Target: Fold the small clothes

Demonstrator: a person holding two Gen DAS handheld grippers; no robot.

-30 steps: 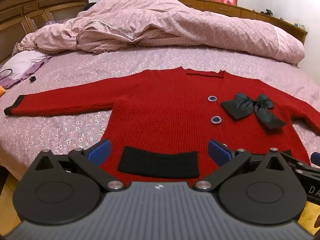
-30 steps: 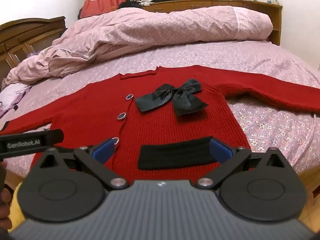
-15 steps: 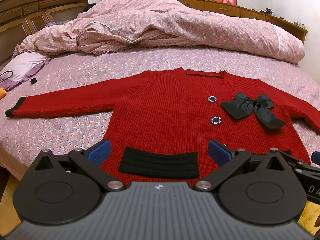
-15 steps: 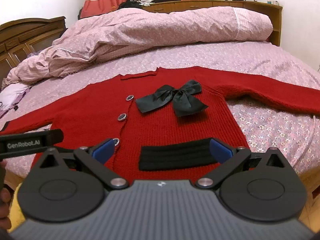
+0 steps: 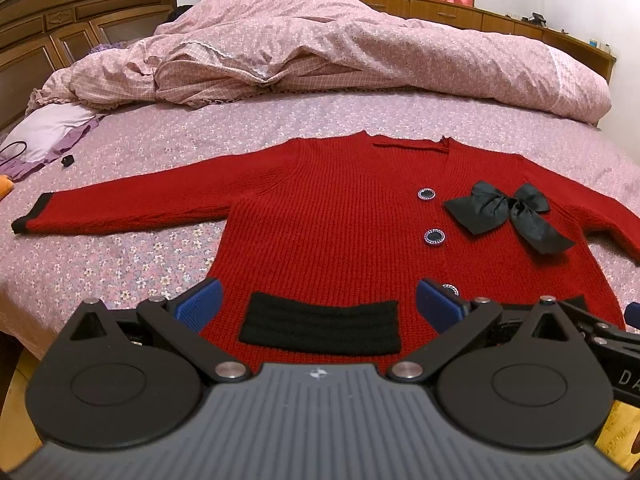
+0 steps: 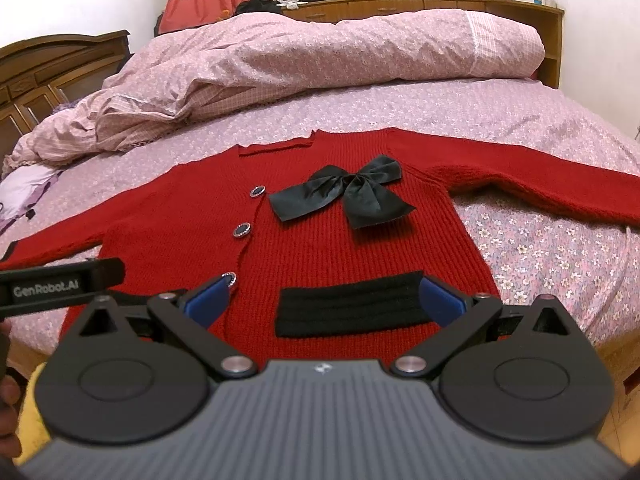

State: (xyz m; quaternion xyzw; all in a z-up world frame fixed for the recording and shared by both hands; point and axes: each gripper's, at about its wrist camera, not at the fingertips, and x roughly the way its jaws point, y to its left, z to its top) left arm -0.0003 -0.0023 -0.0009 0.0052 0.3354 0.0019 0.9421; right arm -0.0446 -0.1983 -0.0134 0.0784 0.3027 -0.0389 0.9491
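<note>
A small red knit cardigan (image 5: 336, 216) lies flat, front up, on the bed, sleeves spread to both sides; it also shows in the right wrist view (image 6: 320, 240). It has a black bow (image 5: 508, 212), dark round buttons (image 5: 434, 236) and black pocket bands (image 5: 320, 322). My left gripper (image 5: 318, 304) is open and empty, just over the hem above the left pocket band. My right gripper (image 6: 324, 300) is open and empty over the right pocket band (image 6: 352, 304). The left gripper's body (image 6: 60, 284) shows at the left edge of the right wrist view.
The bed has a pink floral sheet (image 5: 120, 256) and a bunched duvet (image 5: 320, 60) behind the cardigan. A wooden headboard (image 5: 60, 24) stands at the left. Lilac clothing (image 5: 48, 132) and a small black item (image 5: 67, 160) lie at the bed's left side.
Both grippers have hardly moved; the view drifted very slightly. The cardigan lies as before.
</note>
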